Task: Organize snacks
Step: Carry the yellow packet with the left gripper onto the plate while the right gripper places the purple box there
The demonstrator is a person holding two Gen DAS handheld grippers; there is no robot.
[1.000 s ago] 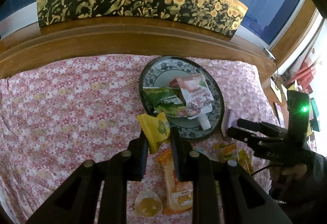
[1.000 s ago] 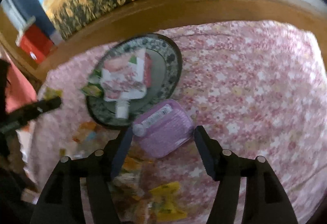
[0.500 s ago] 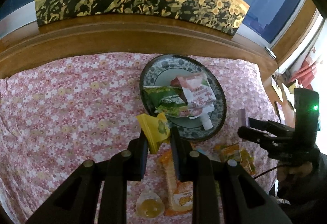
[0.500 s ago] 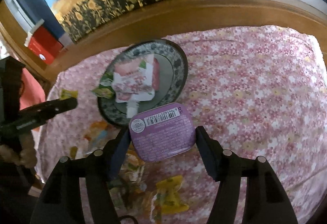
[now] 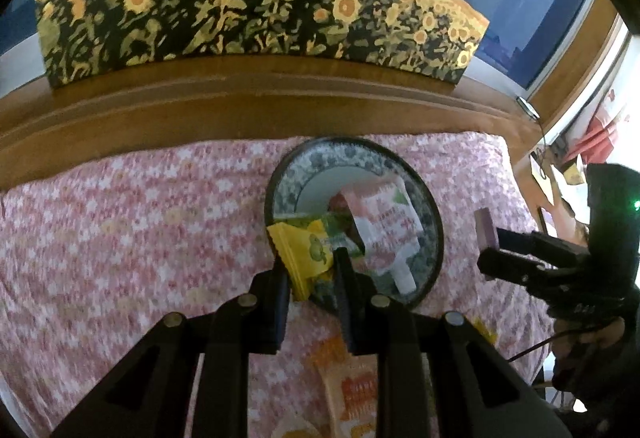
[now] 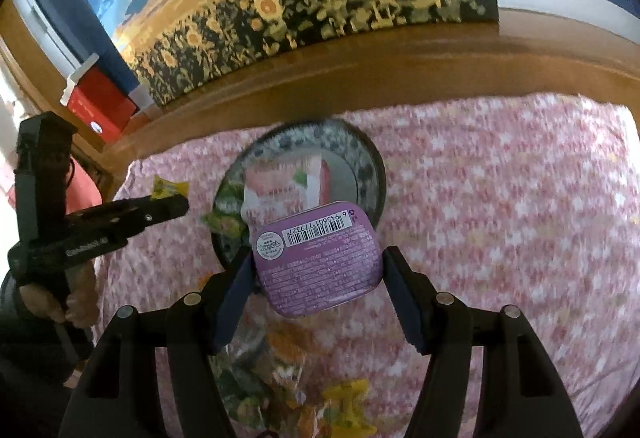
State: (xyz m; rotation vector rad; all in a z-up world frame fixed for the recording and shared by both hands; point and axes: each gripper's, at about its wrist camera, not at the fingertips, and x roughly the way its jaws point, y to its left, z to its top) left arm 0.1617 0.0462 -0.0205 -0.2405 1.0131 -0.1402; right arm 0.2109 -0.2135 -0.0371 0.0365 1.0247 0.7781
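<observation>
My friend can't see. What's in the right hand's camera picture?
The right hand-held gripper holds a flat purple box, barcode side up, in front of a patterned plate of snack packets on a pink flowery cloth. The left hand-held gripper holds a yellow packet.

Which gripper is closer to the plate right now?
Left. The left gripper, holding a yellow packet, is at the plate's near rim; the right gripper sits beside it, apart.

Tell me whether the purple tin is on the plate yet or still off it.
Still off it. The purple tin is clamped between the right tool's fingers, held up at the plate's near edge, barcode side facing the camera.
</observation>
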